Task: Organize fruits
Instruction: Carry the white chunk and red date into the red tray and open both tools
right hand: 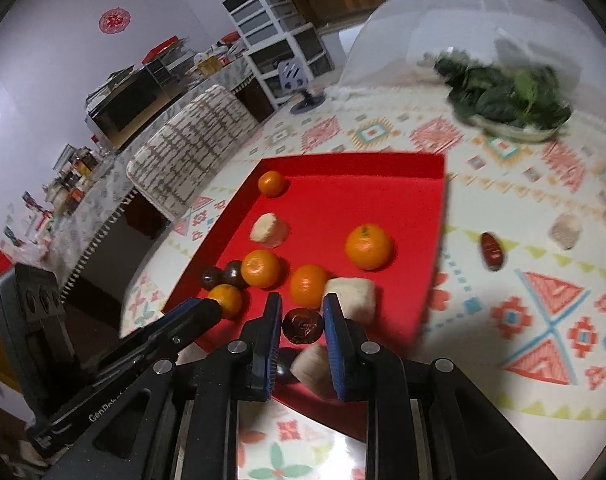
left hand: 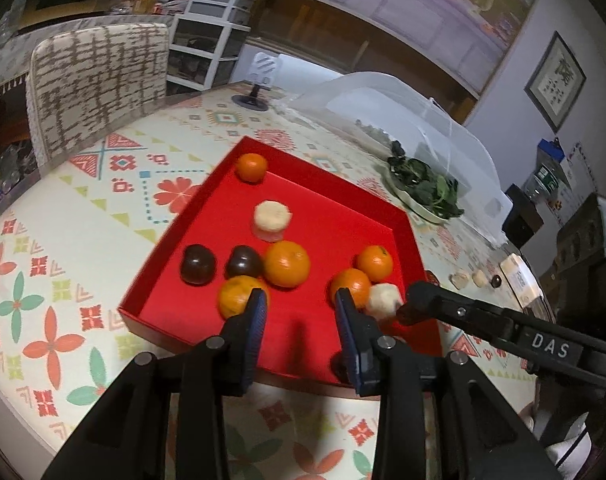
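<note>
A red tray (left hand: pixel 323 200) (right hand: pixel 383 184) on the patterned table holds several oranges (left hand: pixel 286 264) (right hand: pixel 367 247), two dark plums (left hand: pixel 197 264) (right hand: pixel 223 274) and banana pieces (left hand: pixel 272 218) (right hand: pixel 269 229). My left gripper (left hand: pixel 301 304) is open and empty over the tray's near edge, between two oranges. My right gripper (right hand: pixel 302 322) is shut on a dark red date (right hand: pixel 302 325) above the tray's near side. It shows in the left wrist view (left hand: pixel 407 304), next to a banana piece (left hand: pixel 383 300). Another banana piece (right hand: pixel 313 364) lies below the jaws.
On the cloth right of the tray lie a red date (right hand: pixel 491 251) and banana pieces (right hand: pixel 566 231). A plate of greens (left hand: pixel 427 190) (right hand: pixel 511 100) and a clear dome cover (left hand: pixel 383 108) stand behind. A patterned chair (left hand: pixel 99 84) is at the far left edge.
</note>
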The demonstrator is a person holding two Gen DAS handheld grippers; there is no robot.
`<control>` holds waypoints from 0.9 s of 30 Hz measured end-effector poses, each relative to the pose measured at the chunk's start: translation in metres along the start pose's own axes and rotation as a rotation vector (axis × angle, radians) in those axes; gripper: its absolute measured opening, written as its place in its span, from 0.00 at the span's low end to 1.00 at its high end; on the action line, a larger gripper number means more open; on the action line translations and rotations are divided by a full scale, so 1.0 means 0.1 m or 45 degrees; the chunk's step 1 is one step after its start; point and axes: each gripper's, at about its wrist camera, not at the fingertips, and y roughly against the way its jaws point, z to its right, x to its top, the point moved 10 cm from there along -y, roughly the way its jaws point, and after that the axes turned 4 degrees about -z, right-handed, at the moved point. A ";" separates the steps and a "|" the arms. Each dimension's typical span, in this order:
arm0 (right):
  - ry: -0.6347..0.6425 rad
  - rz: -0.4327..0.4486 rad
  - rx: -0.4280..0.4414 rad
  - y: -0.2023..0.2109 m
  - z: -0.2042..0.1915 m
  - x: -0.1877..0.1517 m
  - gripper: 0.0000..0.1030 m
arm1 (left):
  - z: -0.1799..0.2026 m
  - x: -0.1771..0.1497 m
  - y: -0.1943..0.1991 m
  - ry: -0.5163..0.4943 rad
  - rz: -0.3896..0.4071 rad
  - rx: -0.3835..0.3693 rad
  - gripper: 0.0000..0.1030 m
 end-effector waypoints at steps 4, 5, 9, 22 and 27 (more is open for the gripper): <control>0.006 -0.031 0.010 -0.16 -0.06 0.07 0.22 | -0.10 0.05 0.03 0.033 0.014 0.010 0.41; 0.008 -0.043 0.014 -0.21 -0.08 0.08 0.22 | -0.12 0.07 0.04 0.037 0.017 0.015 0.42; 0.011 -0.094 0.034 -0.39 -0.13 0.09 0.22 | -0.18 0.11 0.06 0.046 0.029 0.038 0.47; 0.084 -0.042 -0.006 -0.41 -0.25 0.25 0.49 | -0.24 0.17 0.08 0.025 0.059 0.144 0.61; 0.082 0.016 -0.008 -0.21 -0.24 0.27 0.54 | -0.18 0.18 0.15 -0.007 0.084 0.198 0.69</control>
